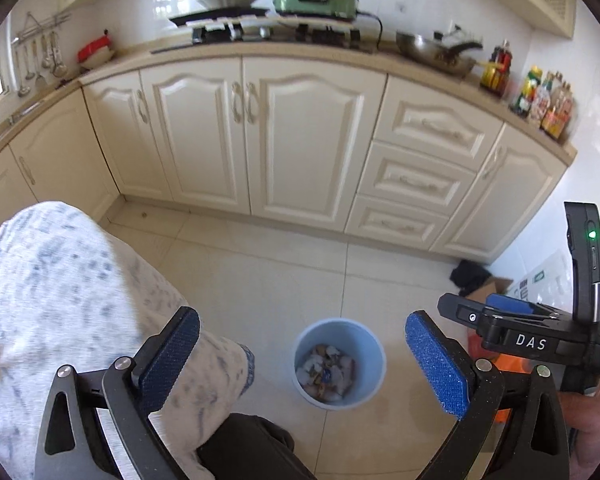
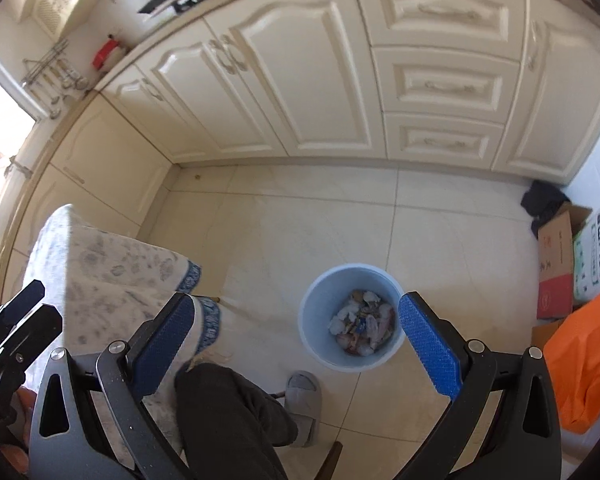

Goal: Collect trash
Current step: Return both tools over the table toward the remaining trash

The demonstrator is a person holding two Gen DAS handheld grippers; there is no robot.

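Above floor, left wrist view: my left gripper (image 1: 302,364) jaws apart, empty; blue bin (image 1: 339,362) below, trash (image 1: 326,372) inside; right wrist view: my right gripper (image 2: 296,344) jaws apart, empty; best confirm nothing missed bin.
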